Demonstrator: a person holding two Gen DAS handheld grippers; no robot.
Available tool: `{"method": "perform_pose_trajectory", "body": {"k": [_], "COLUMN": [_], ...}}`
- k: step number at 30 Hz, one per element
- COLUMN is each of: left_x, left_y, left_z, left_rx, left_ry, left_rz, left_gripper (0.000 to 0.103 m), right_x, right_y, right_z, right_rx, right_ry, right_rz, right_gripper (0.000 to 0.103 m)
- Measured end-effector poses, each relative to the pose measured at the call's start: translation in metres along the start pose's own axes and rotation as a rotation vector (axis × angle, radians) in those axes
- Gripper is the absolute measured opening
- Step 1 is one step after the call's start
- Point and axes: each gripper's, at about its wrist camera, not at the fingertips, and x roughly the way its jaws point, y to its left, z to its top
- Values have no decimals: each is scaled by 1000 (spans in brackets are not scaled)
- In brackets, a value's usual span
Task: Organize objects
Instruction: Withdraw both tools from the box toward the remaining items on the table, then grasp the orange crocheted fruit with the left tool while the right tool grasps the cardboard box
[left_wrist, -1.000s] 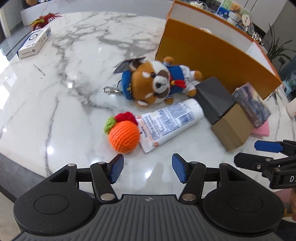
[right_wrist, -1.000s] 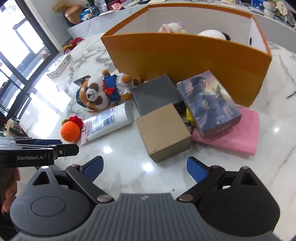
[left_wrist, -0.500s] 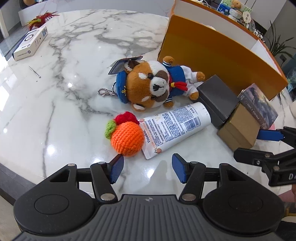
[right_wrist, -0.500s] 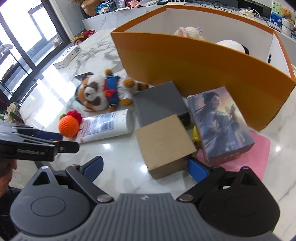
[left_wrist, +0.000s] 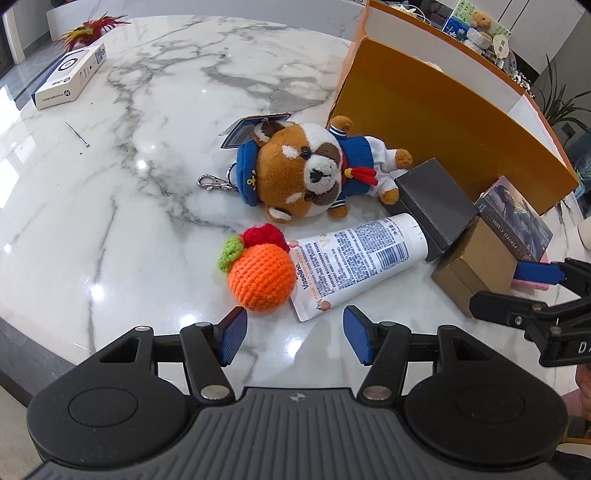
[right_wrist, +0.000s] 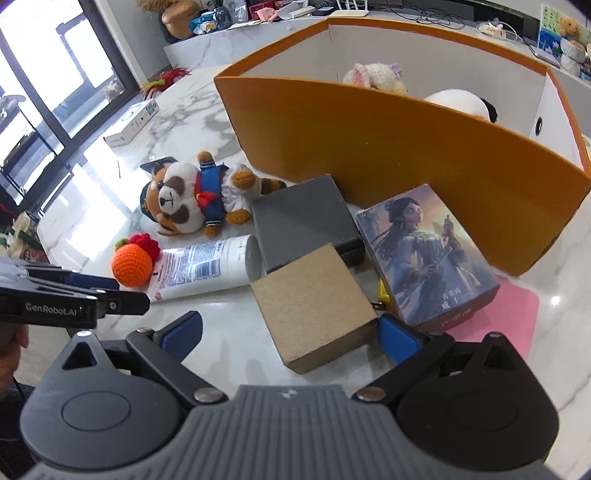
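Observation:
On the marble table lie a crocheted orange (left_wrist: 261, 275) (right_wrist: 132, 264), a white Vaseline tube (left_wrist: 354, 257) (right_wrist: 205, 266), a plush red panda in sailor clothes (left_wrist: 314, 173) (right_wrist: 188, 201), a dark grey box (left_wrist: 436, 201) (right_wrist: 304, 221), a brown cardboard box (left_wrist: 472, 271) (right_wrist: 314, 304) and a picture box (right_wrist: 424, 254). My left gripper (left_wrist: 295, 339) is open and empty, just short of the orange and the tube's end. My right gripper (right_wrist: 291, 332) is open, its fingers on either side of the brown box's near corner.
A large orange bin (right_wrist: 406, 147) (left_wrist: 443, 122) stands behind the pile with plush toys inside. A pink pad (right_wrist: 513, 314) lies under the picture box. A white carton (left_wrist: 70, 81) and a thin metal pin (left_wrist: 75, 133) lie at far left. The table edge runs near my left gripper.
Both grippers moved forward toward the pile. The right gripper's fingers now flank the brown box's corner; the left gripper came closer to the orange and tube. Both stay open.

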Motion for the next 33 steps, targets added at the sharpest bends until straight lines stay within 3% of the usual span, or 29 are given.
{"method": "perform_pose_trajectory", "body": {"k": [7, 11, 20, 26, 33], "left_x": [-3, 0, 3, 3, 9], "left_y": [3, 6, 21, 41, 44], "left_z": [2, 6, 17, 23, 29], "left_rx": [-8, -18, -51, -99, -83], "left_ry": [-4, 4, 32, 28, 16], "left_rz": [4, 8, -9, -8, 14], "left_gripper": [68, 68, 68, 68, 68], "right_x": [-6, -4, 14, 19, 22], "right_y": [12, 18, 19, 30, 34], "right_z": [-7, -4, 1, 2, 2], "right_rx": [-2, -8, 102, 86, 72], "right_ry": [32, 15, 27, 21, 14], "right_rz": [108, 19, -31, -62, -82], "right_gripper": [101, 101, 100, 100, 98]}}
